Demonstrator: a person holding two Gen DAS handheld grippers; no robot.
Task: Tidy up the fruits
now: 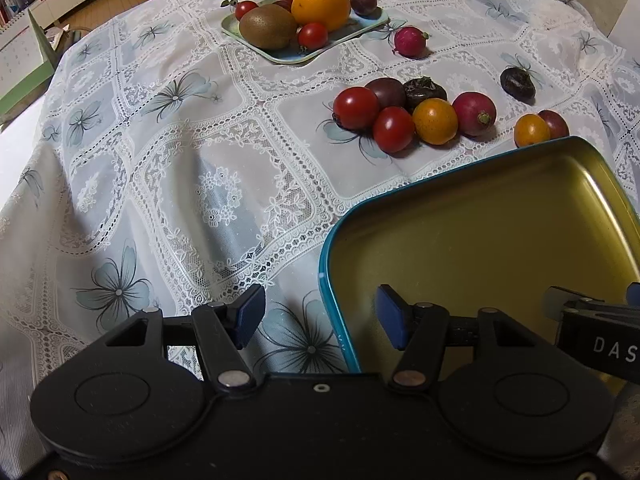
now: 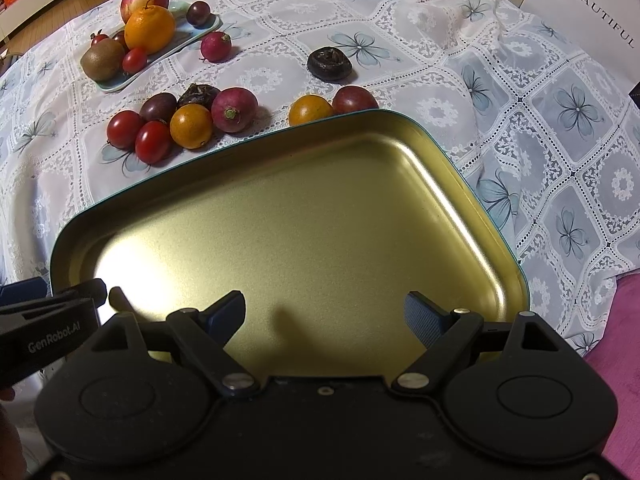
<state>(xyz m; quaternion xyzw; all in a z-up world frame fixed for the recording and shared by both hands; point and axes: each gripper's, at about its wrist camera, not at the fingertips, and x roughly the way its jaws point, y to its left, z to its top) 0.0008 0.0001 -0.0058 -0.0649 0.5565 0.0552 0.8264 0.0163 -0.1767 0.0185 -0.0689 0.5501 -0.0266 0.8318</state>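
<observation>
An empty gold tin tray with a teal rim lies near me; it also shows in the left wrist view. Beyond it lies a cluster of small fruits: red tomatoes, an orange one, a radish. The same cluster shows in the left wrist view. A pale plate at the back holds an apple, an orange, a kiwi and small tomatoes. My left gripper is open over the tray's left rim. My right gripper is open above the tray's near part. Both are empty.
Loose pieces lie apart: a radish by the plate, a dark wrinkled fruit, an orange and a purple fruit at the tray's far rim. A white "BEAUTIFUL" bag stands back right. A lace cloth covers the table.
</observation>
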